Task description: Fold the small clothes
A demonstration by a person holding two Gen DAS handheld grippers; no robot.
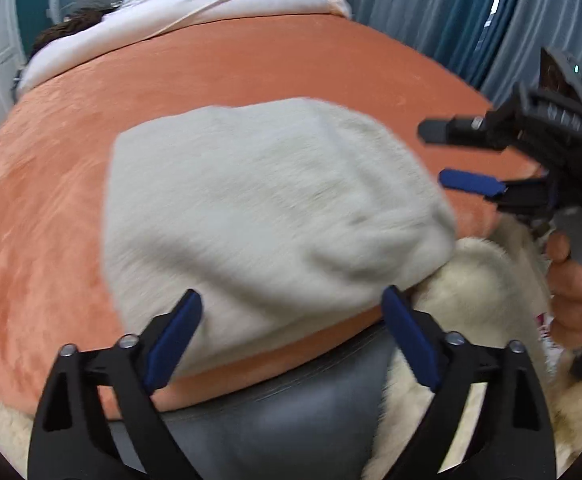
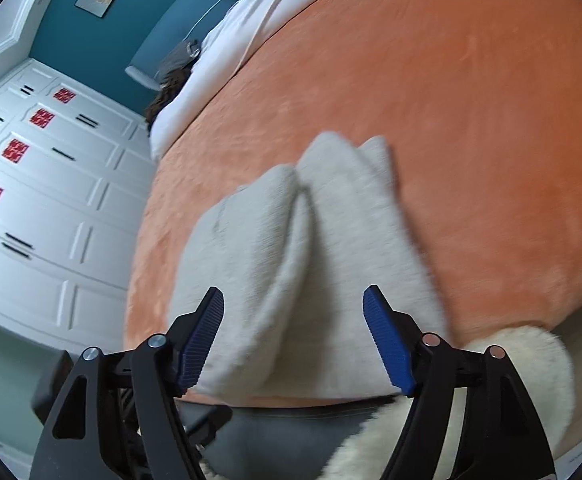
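A pale grey fuzzy garment [image 1: 259, 208] lies folded on the orange bed cover [image 1: 211, 72], near the bed's front edge. In the right wrist view the garment [image 2: 303, 264] shows two folded layers with a crease between them. My left gripper [image 1: 291, 336] is open and empty, just in front of the garment's near edge. My right gripper [image 2: 293, 336] is open and empty over the garment's near end; it also shows in the left wrist view [image 1: 447, 156] at the garment's right side, jaws apart.
A cream fluffy item [image 1: 483, 280] hangs at the bed's front right corner. A white duvet [image 1: 195, 12] lies at the far end of the bed. White wardrobe doors [image 2: 51, 184] stand to the left. Blue-grey curtains [image 1: 431, 12] hang on the right.
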